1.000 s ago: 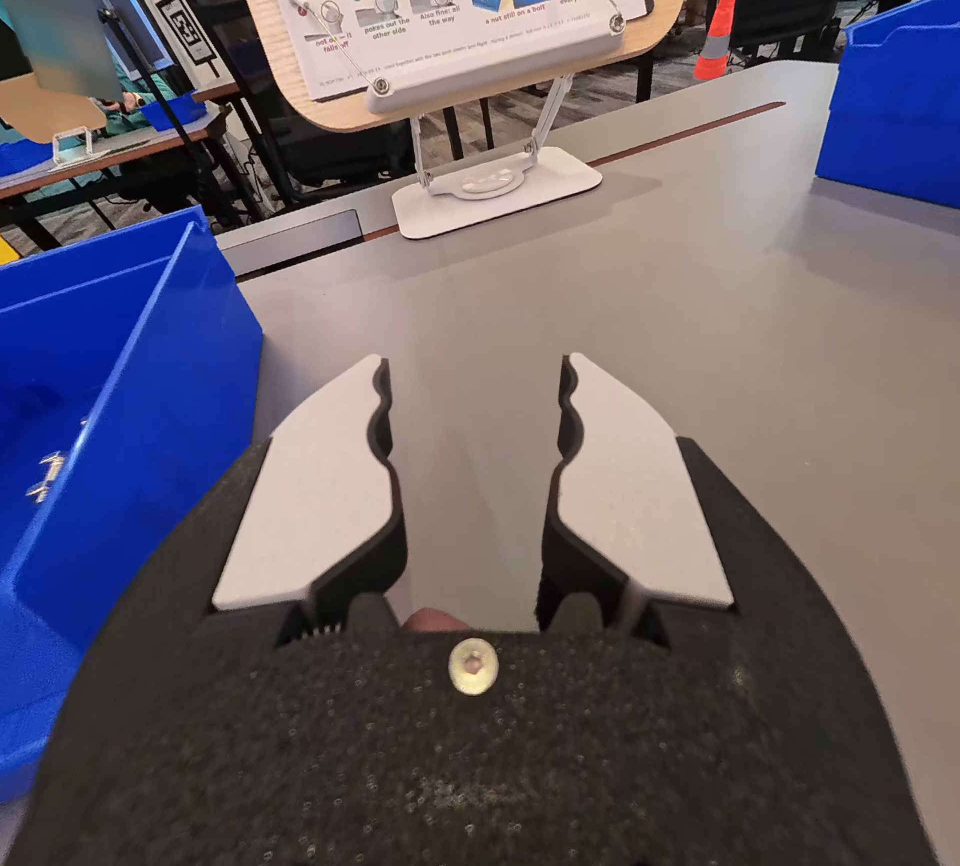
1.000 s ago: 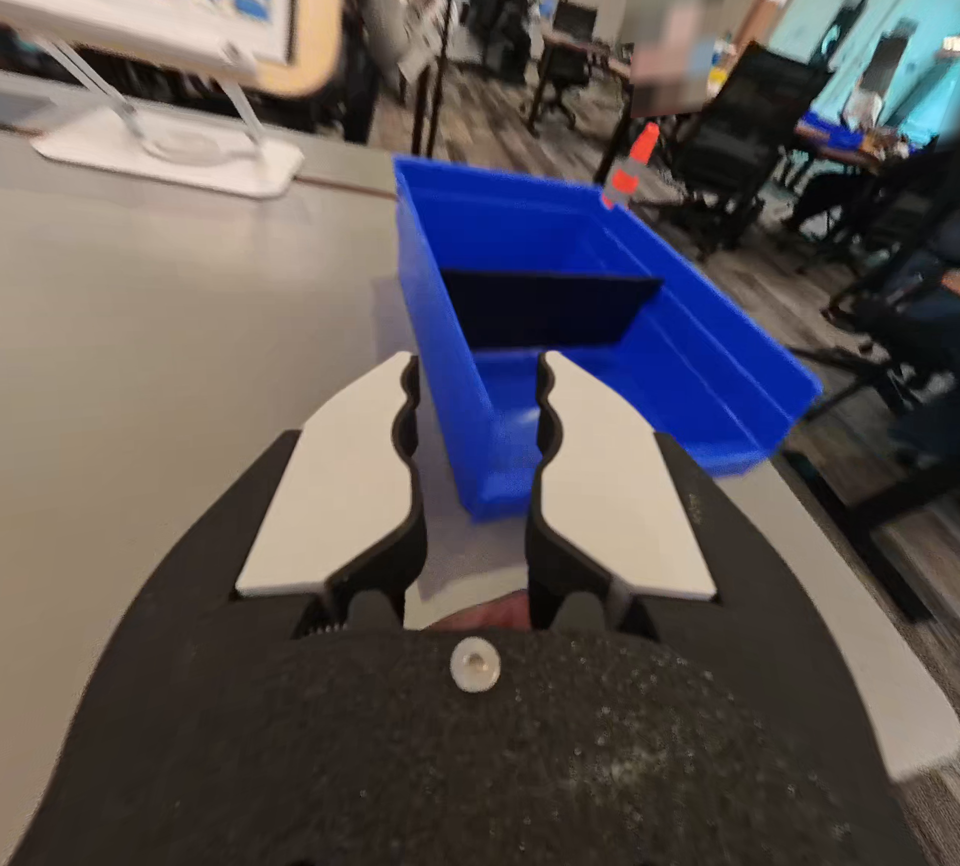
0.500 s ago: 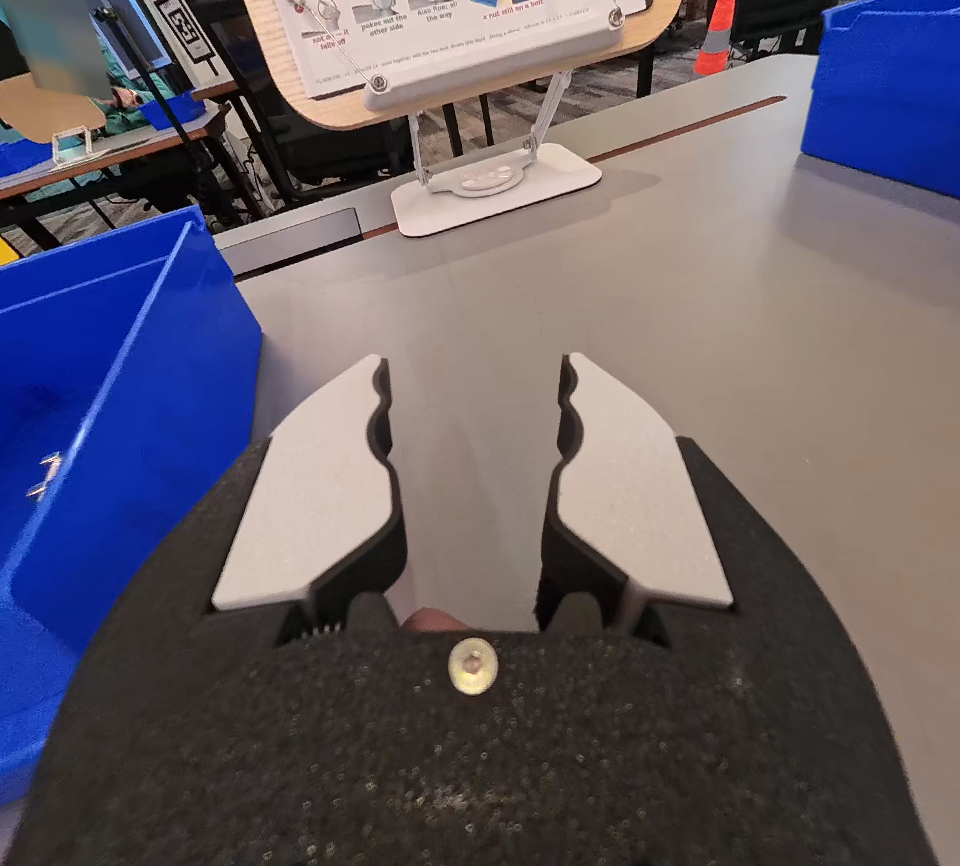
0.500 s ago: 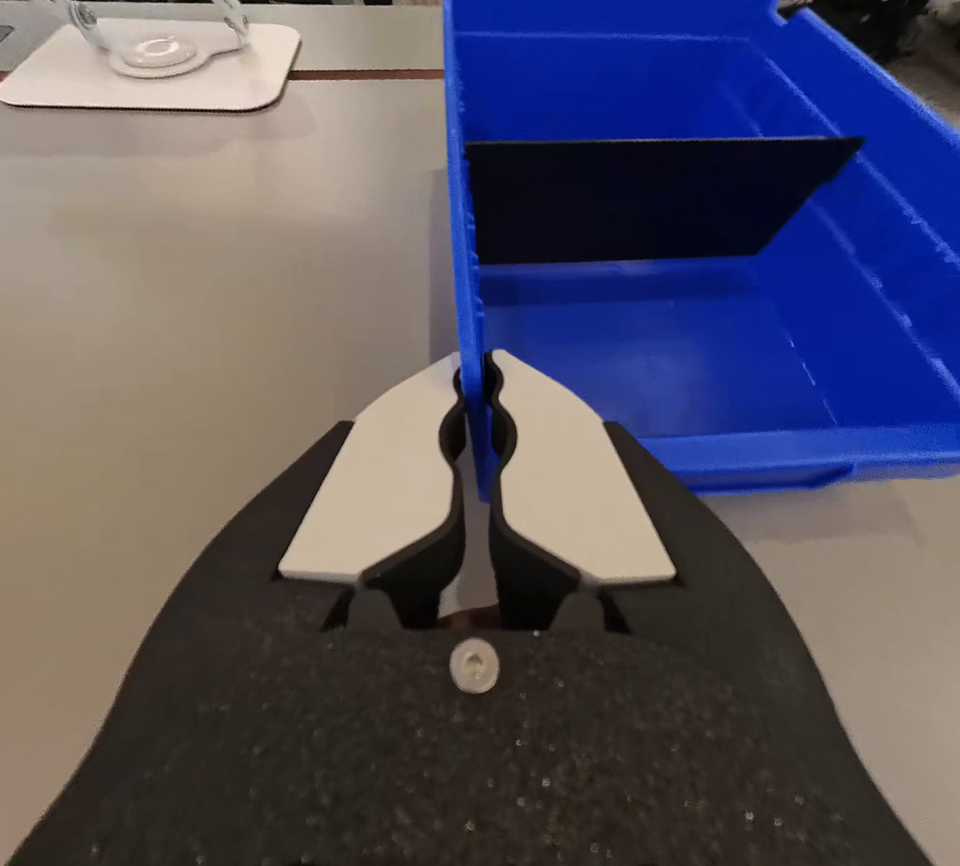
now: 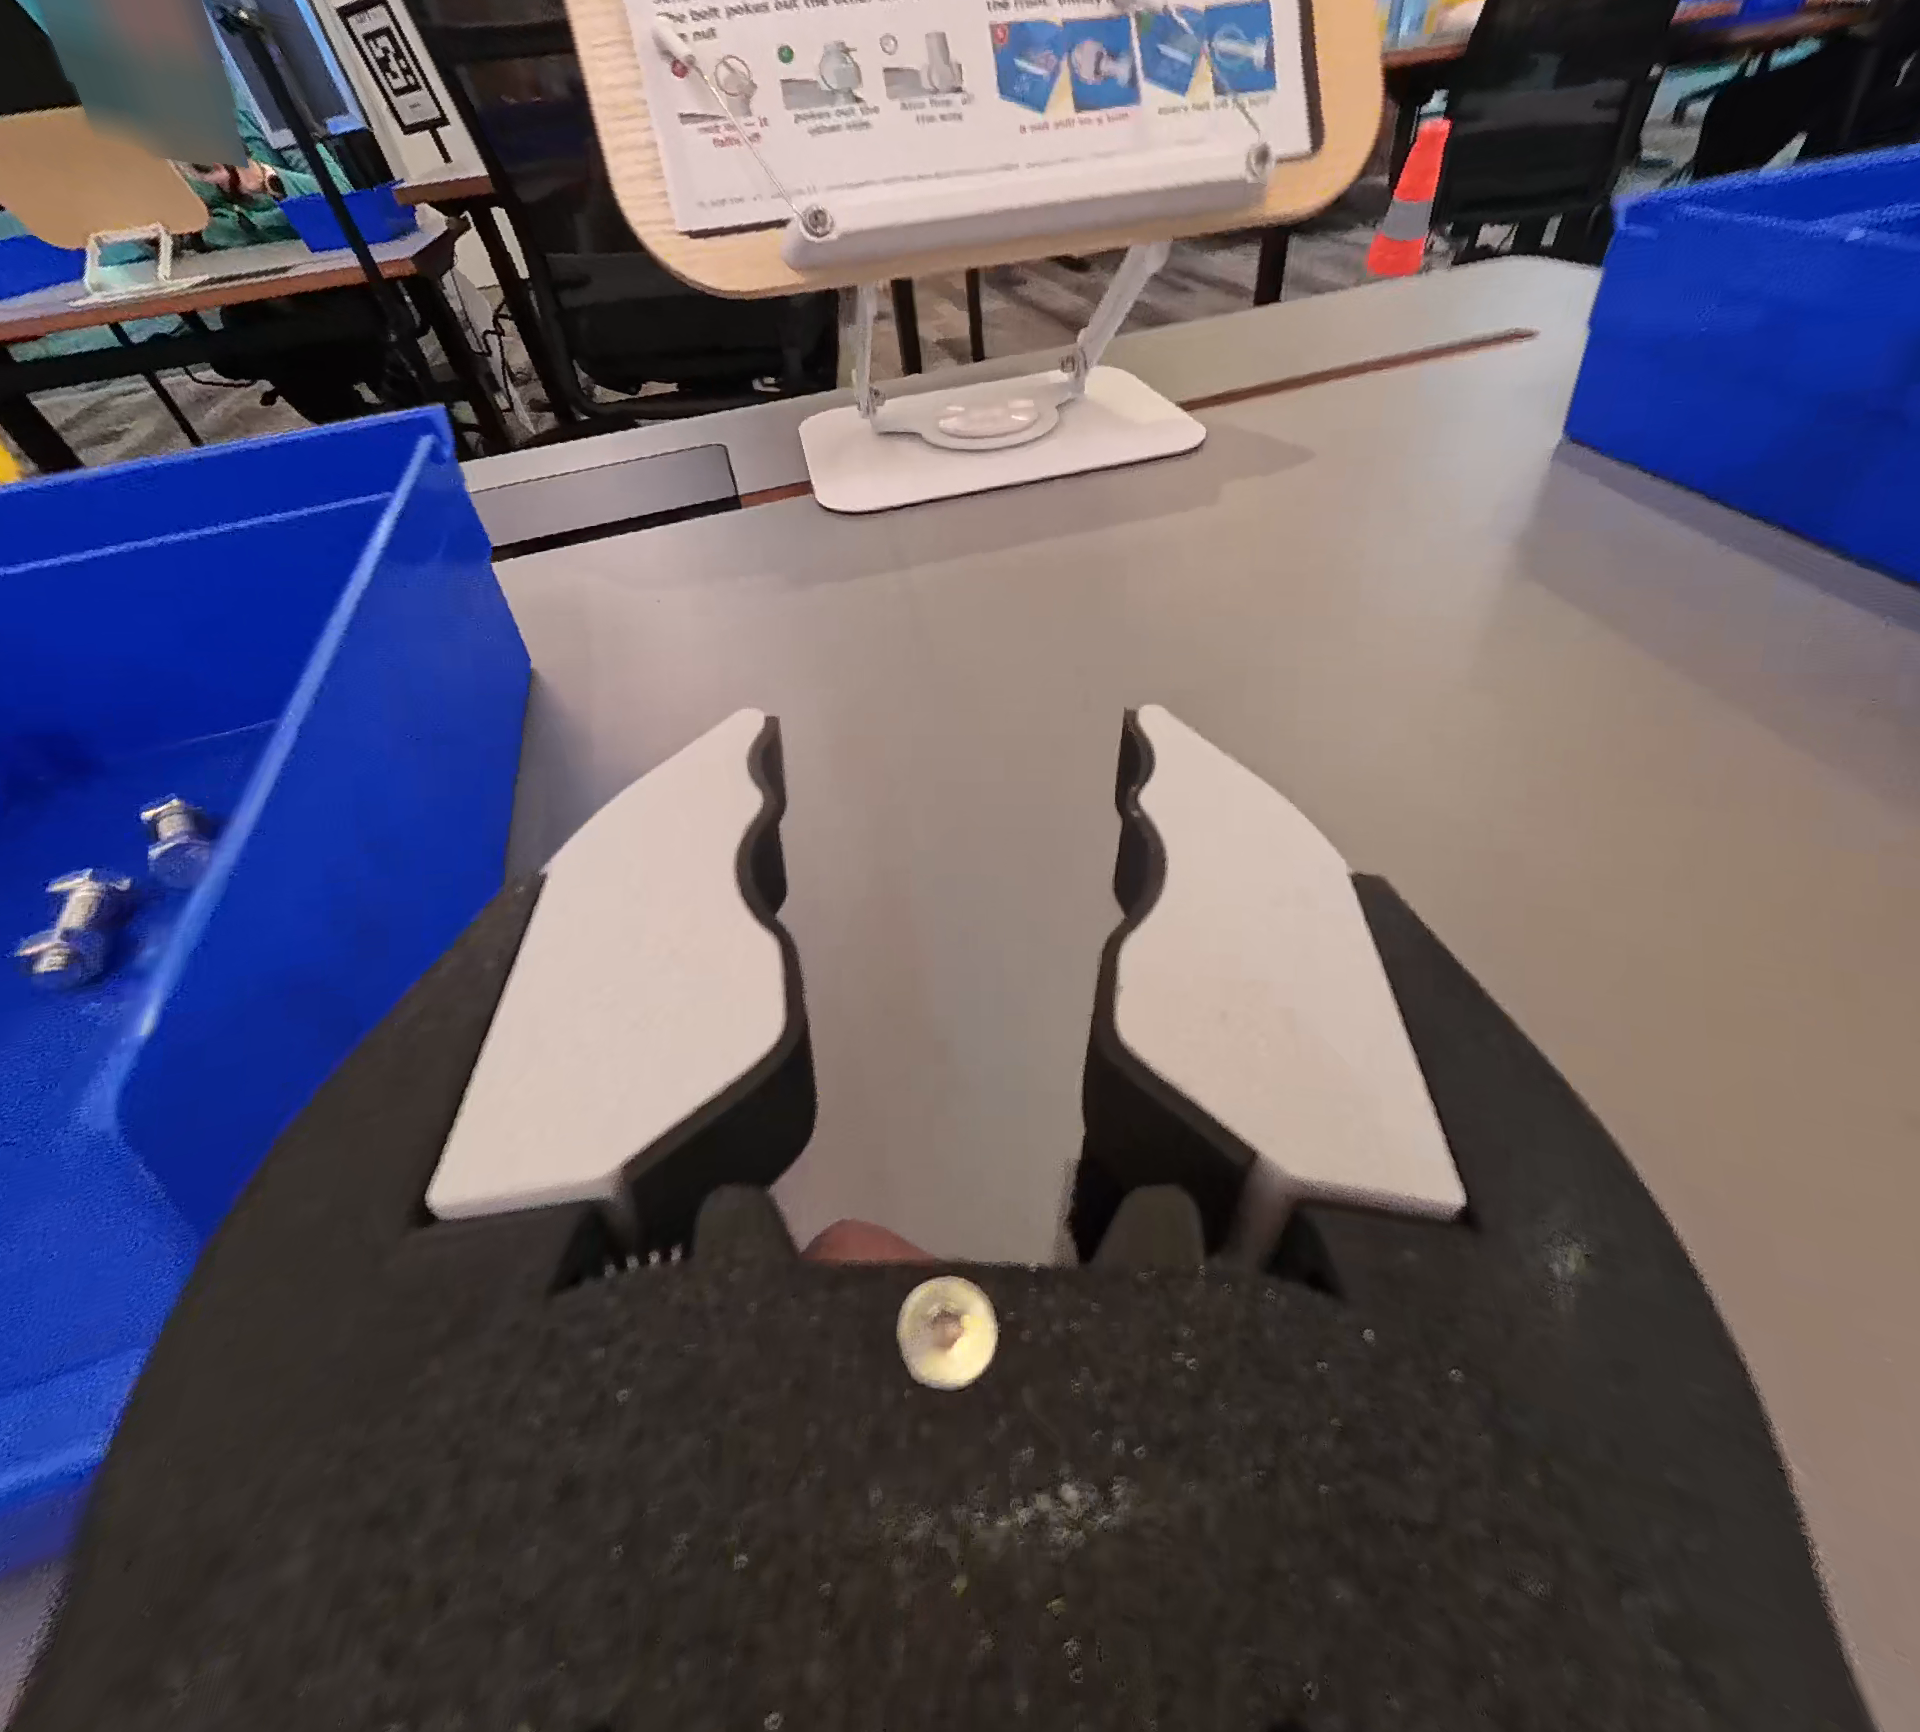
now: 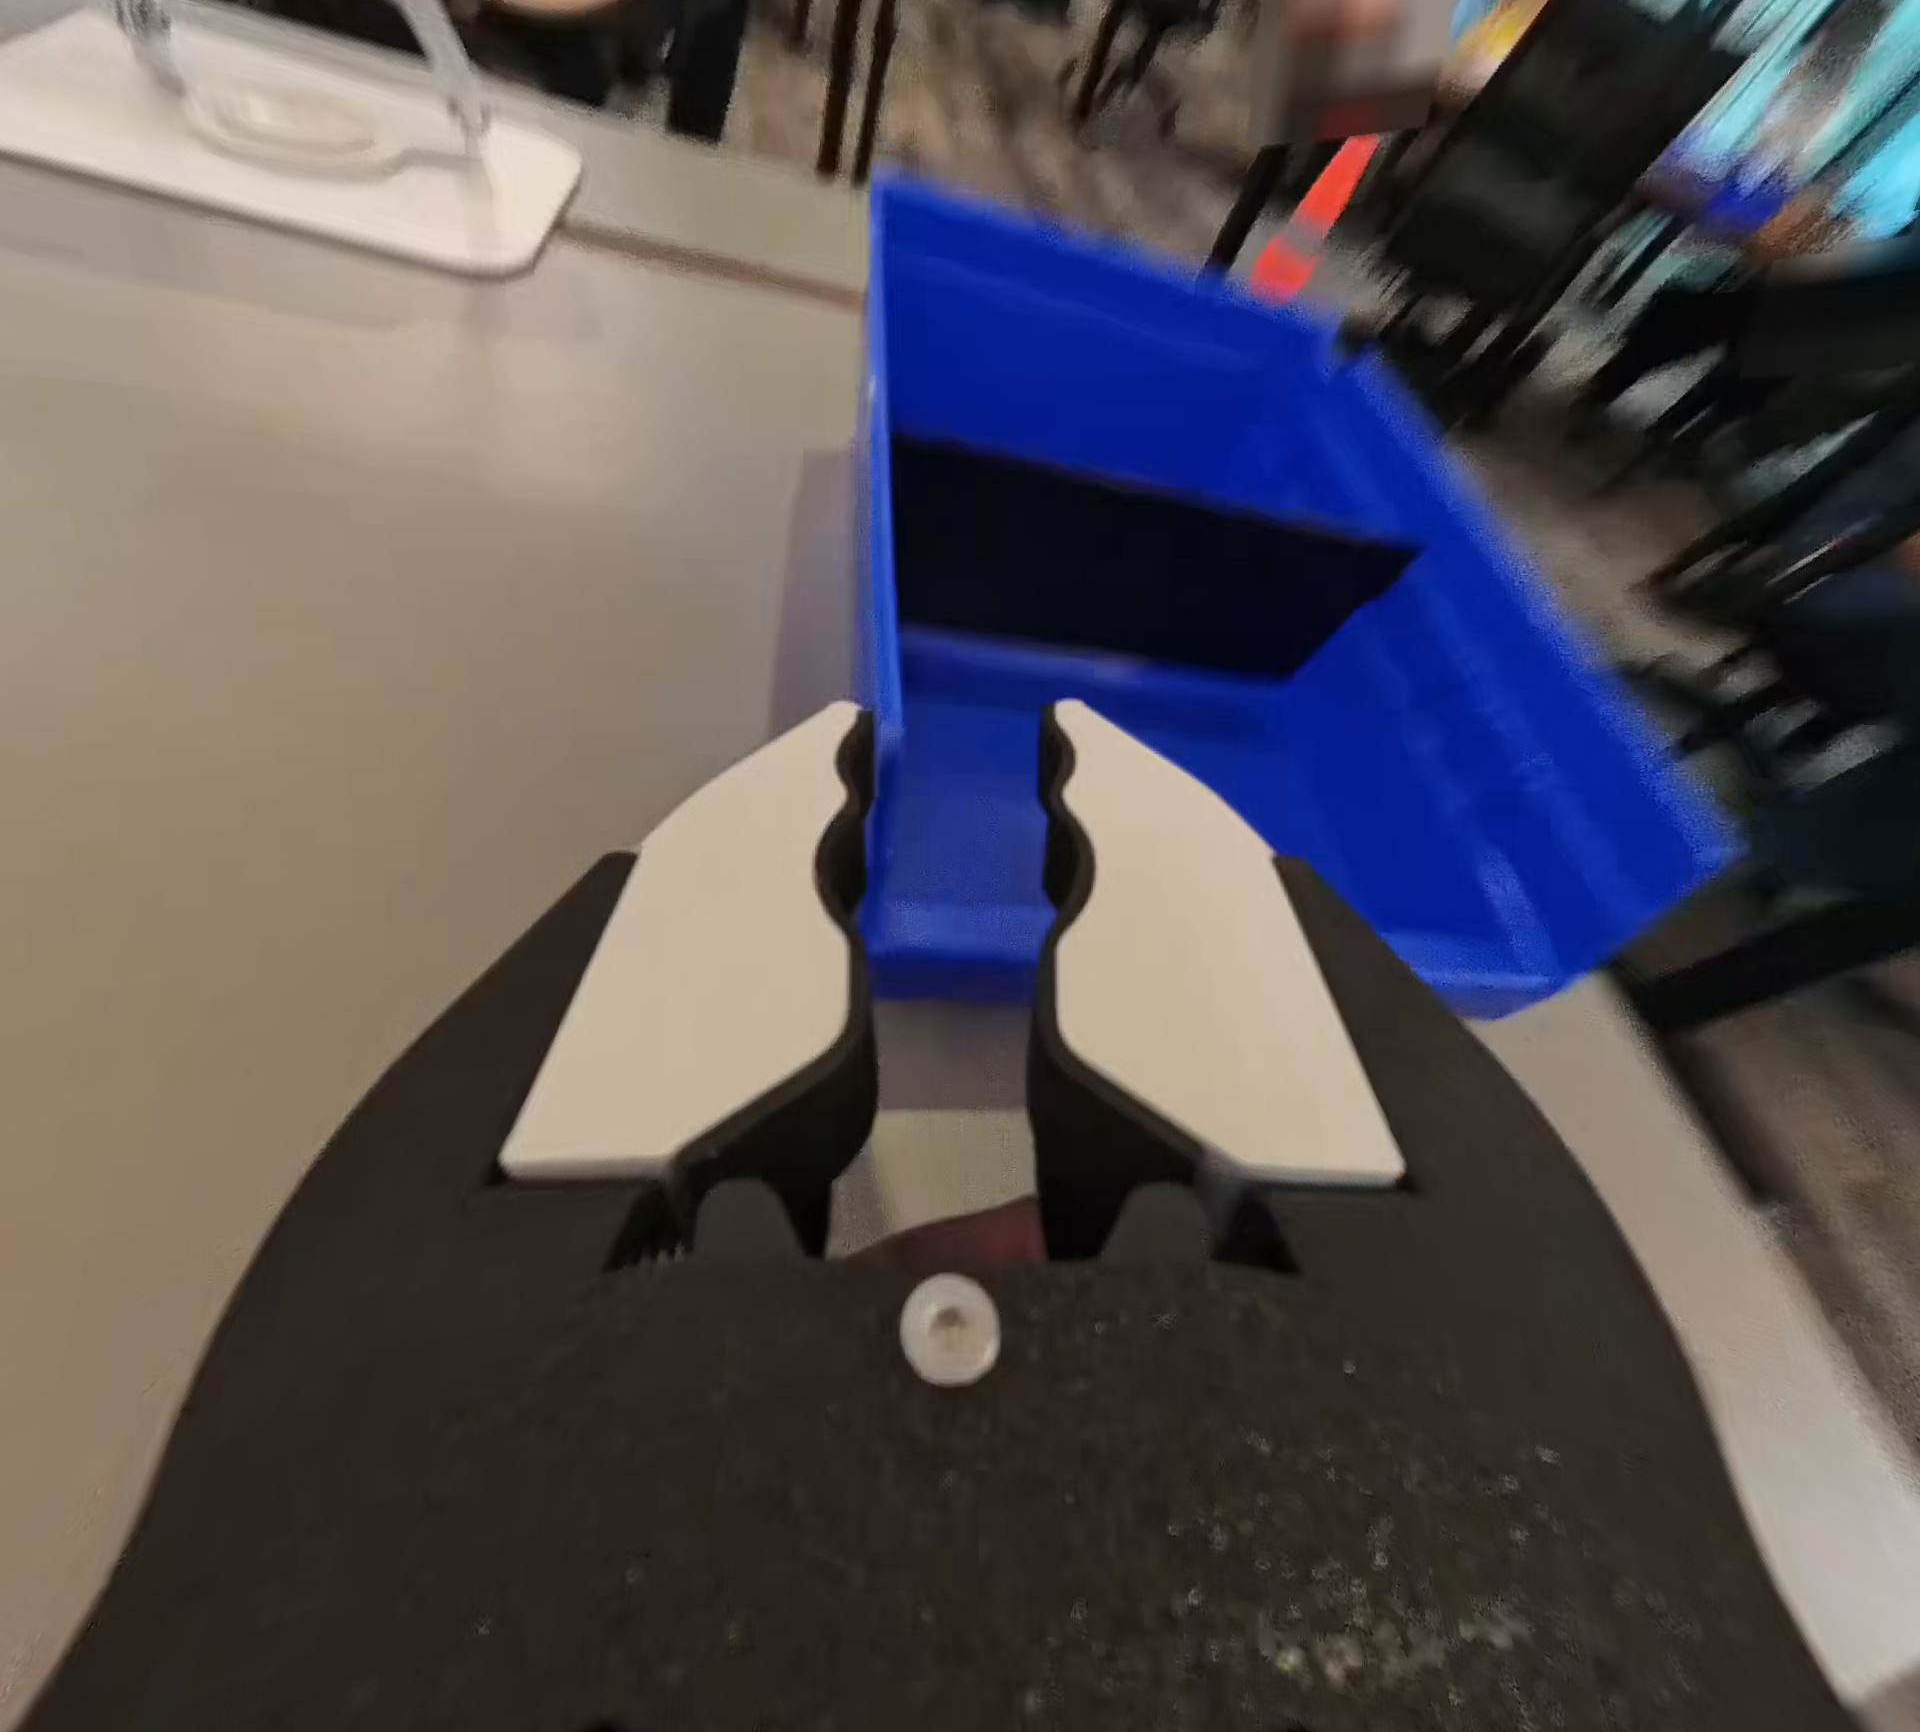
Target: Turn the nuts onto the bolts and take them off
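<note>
— Grey desk (image 5: 1351, 695) runs across our whole view, bare in the middle, with an office of chairs and other desks behind it. Starting at our left, we have a blue bin (image 5: 312, 747) just beside the left gripper (image 5: 948, 747), and on its floor lie the bolts (image 5: 73, 924), silvery, some with nuts apparently threaded on; the bin wall hides the rest.

— And the left gripper?

— Spread wide over bare desk, holding nothing. Farther back in the middle stands the instruction board (image 5: 956, 51) on its white stand.

— Then to our right?

— The right gripper (image 6: 954, 726) is parted too, by a narrower gap, and empty; the near left corner of the second blue bin (image 6: 1455, 747) shows between its fingers. The picture is smeared, so we cannot say whether it touches that corner. A dark divider (image 6: 1122, 560) splits this bin into a back and a front part, and what we see of both looks empty.

— So which step are we at?

— We judge it the very start: nothing is picked up yet. Next we need the left gripper to swing left into its bin, come down over one bolt and pinch it firmly, leaving the nut exposed so the right gripper can come across and turn it.
</note>
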{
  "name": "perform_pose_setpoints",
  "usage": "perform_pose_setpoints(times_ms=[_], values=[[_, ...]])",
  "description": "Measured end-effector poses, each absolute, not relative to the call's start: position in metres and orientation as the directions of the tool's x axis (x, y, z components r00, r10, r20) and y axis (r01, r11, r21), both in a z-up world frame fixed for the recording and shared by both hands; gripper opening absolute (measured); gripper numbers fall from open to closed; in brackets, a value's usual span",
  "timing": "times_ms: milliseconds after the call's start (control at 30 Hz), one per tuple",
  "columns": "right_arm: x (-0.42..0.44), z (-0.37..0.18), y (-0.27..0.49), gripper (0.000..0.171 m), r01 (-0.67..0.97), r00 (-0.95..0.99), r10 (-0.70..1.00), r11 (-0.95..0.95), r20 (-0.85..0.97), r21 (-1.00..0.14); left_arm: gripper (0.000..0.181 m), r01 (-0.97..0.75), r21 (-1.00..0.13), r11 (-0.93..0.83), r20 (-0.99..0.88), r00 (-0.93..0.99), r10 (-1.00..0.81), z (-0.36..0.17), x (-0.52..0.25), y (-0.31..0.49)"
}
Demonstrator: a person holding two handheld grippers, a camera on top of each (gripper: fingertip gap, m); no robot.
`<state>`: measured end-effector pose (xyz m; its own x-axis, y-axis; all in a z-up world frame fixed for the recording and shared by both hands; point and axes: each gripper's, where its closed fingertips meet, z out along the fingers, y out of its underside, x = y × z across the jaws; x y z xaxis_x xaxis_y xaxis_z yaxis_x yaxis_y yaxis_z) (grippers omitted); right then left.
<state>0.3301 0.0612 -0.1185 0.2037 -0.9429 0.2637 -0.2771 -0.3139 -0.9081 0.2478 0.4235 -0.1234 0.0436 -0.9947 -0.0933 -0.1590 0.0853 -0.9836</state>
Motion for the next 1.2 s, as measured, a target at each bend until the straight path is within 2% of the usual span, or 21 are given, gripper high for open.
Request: perform_pose_setpoints(times_ms=[67, 167, 267, 367, 467, 600, 667, 800, 1033, 1133, 1200], values=[[0.315, -0.077, 0.074, 0.032, -0.120, 0.172, -0.920, -0.376, 0.354, -0.919, 0.063, -0.139, -0.990, 0.030, -0.035, 0.033, -0.999, -0.118, 0.248, 0.427], [0.302, -0.056, 0.142, 0.037, -0.009, 0.372, -0.885, -0.305, 0.280, -0.952, 0.066, -0.145, -0.989, -0.042, 0.037, 0.038, -0.999, -0.113, 0.246, 0.431], [0.315, -0.078, 0.186, 0.054, -0.079, 0.514, -0.844, -0.221, 0.151, -0.972, 0.066, -0.168, -0.985, -0.026, 0.015, 0.065, -0.998, -0.111, 0.245, 0.432], [0.326, -0.098, 0.201, 0.053, -0.153, 0.560, -0.828, -0.085, -0.016, -0.985, 0.062, -0.175, -0.985, -0.001, -0.018, 0.105, -0.994, -0.115, 0.243, 0.433], [0.328, -0.109, 0.195, 0.050, -0.181, 0.538, -0.834, 0.027, -0.122, -0.983, 0.066, -0.205, -0.978, -0.048, 0.030, 0.088, -0.996, -0.129, 0.242, 0.429], [0.327, -0.128, 0.192, 0.057, -0.122, 0.511, -0.856, -0.162, 0.078, -0.979, 0.074, -0.243, -0.970, -0.028, -0.002, 0.122, -0.993, -0.135, 0.243, 0.437], [0.325, -0.130, 0.194, 0.056, -0.123, 0.522, -0.850, -0.154, 0.068, -0.980, 0.083, -0.312, -0.948, -0.057, 0.023, 0.112, -0.993, -0.146, 0.247, 0.438], [0.327, -0.135, 0.197, 0.054, -0.167, 0.542, -0.840, -0.134, 0.023, -0.977, 0.069, -0.230, -0.966, -0.122, 0.109, 0.070, -0.992, -0.135, 0.241, 0.439], [0.327, -0.135, 0.198, 0.051, -0.171, 0.554, -0.833, -0.131, 0.015, -0.977, 0.070, -0.202, -0.976, -0.081, 0.078, 0.022, -0.997, -0.130, 0.239, 0.430], [0.327, -0.136, 0.198, 0.051, -0.173, 0.556, -0.831, -0.133, 0.015, -0.976, 0.059, -0.119, -0.987, -0.104, 0.108, -0.031, -0.994, -0.116, 0.235, 0.423], [0.327, -0.135, 0.198, 0.050, -0.168, 0.555, -0.832, -0.128, 0.013, -0.977, 0.058, -0.112, -0.990, -0.088, 0.092, -0.031, -0.995, -0.115, 0.234, 0.422]])
